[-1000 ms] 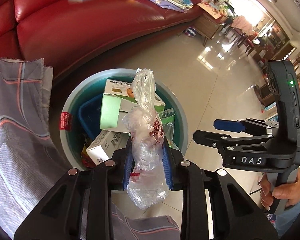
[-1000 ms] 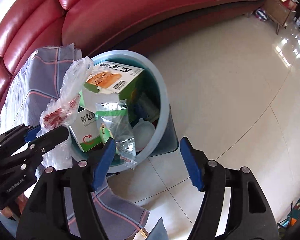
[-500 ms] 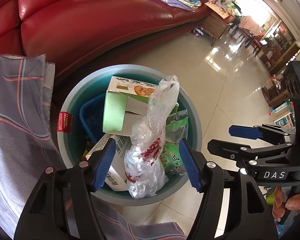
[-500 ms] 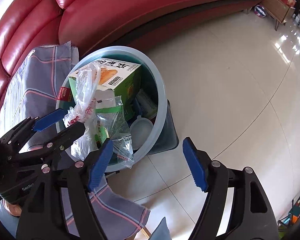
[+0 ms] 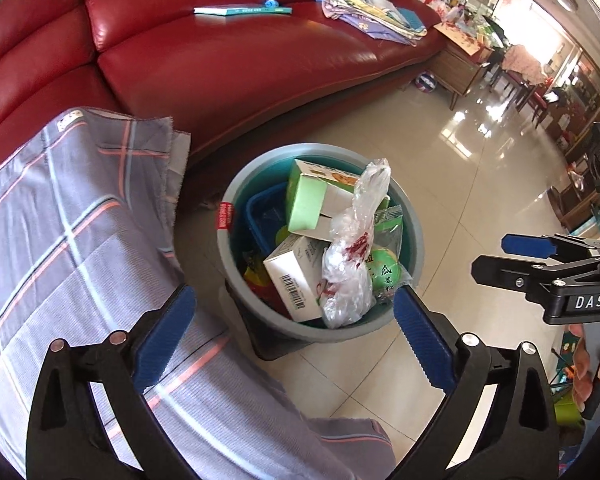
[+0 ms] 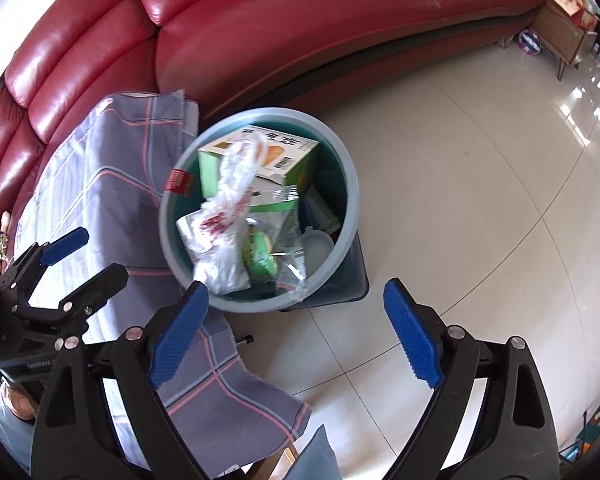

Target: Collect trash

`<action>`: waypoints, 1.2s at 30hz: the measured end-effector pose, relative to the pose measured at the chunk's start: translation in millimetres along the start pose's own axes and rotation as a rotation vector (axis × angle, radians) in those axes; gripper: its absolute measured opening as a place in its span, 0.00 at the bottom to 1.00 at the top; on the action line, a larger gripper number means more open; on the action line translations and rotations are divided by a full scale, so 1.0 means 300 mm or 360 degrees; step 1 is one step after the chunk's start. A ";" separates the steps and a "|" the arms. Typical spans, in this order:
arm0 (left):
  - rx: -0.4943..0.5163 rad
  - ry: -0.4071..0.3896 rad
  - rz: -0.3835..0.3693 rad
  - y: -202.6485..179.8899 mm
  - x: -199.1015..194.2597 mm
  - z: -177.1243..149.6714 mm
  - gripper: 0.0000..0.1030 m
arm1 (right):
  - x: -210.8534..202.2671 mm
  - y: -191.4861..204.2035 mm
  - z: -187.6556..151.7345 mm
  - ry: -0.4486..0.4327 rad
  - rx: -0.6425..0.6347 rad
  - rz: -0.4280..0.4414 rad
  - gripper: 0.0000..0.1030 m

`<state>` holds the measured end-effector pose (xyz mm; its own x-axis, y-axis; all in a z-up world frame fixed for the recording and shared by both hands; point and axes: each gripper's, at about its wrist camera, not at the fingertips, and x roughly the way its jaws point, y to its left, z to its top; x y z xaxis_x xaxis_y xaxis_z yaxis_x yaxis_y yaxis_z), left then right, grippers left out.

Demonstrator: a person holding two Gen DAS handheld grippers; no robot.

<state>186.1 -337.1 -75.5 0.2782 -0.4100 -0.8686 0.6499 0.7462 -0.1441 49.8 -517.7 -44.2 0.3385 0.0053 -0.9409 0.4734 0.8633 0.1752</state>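
The plastic bag (image 5: 346, 256) lies in the bin (image 5: 236, 264) at twelve o'clock from the left gripper (image 5: 296, 332), whose jaws have just been opening, nothing between; right gripper (image 6: 296, 328) likewise spread, empty

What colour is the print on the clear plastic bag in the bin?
Red, on the clear plastic bag; clearest in the left wrist view.

red leather sofa (image 5: 236, 60) | glossy beige tile floor (image 6: 480, 168) | bright daylight
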 end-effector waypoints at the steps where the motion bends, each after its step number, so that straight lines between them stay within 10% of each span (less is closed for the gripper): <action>1: -0.0017 -0.0017 0.0014 0.015 -0.033 -0.013 0.96 | -0.024 0.017 -0.013 -0.0015 -0.0022 0.0000 0.84; 18: -0.0171 -0.0210 0.0154 0.153 -0.422 -0.218 0.96 | -0.260 0.207 -0.213 -0.0156 -0.0316 -0.0093 0.88; 36: -0.0180 -0.0274 0.0214 0.179 -0.511 -0.319 0.96 | -0.253 0.271 -0.302 -0.0130 -0.0393 -0.0159 0.89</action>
<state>110.7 -184.0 4.7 0.4795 -0.3790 -0.7915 0.5183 0.8501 -0.0931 -11.2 -402.3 15.3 0.3694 -0.1180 -0.9218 0.2984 0.9544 -0.0026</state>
